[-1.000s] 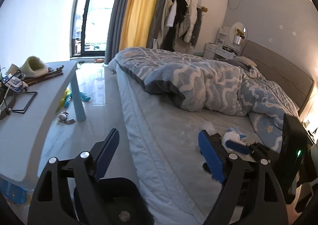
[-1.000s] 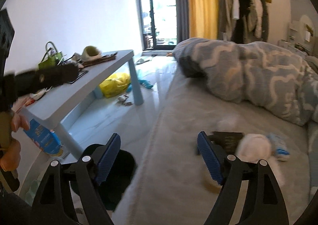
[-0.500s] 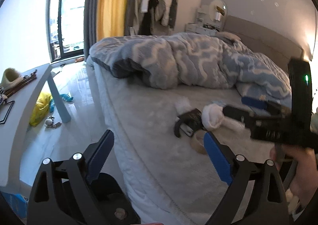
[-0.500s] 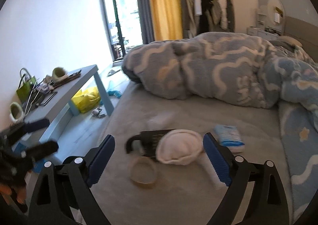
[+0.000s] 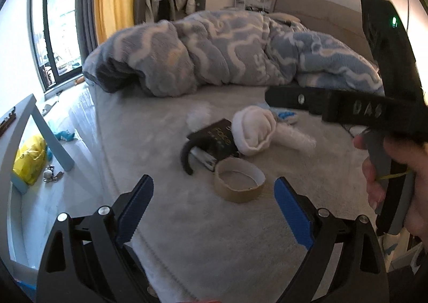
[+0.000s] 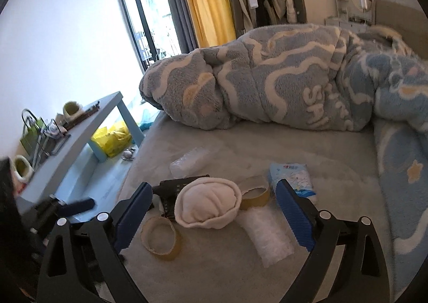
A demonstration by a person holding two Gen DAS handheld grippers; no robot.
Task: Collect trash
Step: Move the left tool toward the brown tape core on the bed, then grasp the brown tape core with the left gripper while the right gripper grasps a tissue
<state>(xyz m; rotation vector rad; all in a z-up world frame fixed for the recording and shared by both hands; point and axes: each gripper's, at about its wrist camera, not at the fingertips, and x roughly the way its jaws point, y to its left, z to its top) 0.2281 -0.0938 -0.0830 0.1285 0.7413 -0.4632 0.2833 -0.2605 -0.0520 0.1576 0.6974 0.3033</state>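
- We are holding the left hand-held gripper [image 5: 214,201] wide open above the bed [image 5: 187,236]; nothing is lying between its blue pads, and the nearest tape roll [image 5: 239,181] is sitting just ahead of them.
- We are also opening the jaws of the right hand-held gripper [image 6: 214,208]; they are already standing wide and are not pressing on anything, though the white rolled cloth [image 6: 208,206] is showing between the pads, farther ahead on the bed.
- The trash is lying in one small group on the grey bed cover, near the edge that is facing the floor.
- In the right wrist view, a dark box [image 6: 174,189] is lying partly under the white rolled cloth, and one tape roll [image 6: 160,237] is lying in front of it, nearer to us.
- A second tape roll [image 6: 254,193] is sitting just behind the cloth, and a blue and white tissue pack [image 6: 291,177] is lying beside it.
- A clear plastic wrapper [image 6: 267,238] is lying to the right of the cloth, and another clear wrapper [image 6: 192,162] is lying behind the box.
- The rumpled blue blanket [image 6: 281,75] is covering the far part of the bed, well apart from the trash.
- In the left wrist view, our right hand [image 5: 396,180] is gripping the handle of the other device at the right side.
- A yellow bag [image 6: 115,139] is lying on the floor under the tabletop [image 6: 80,137].
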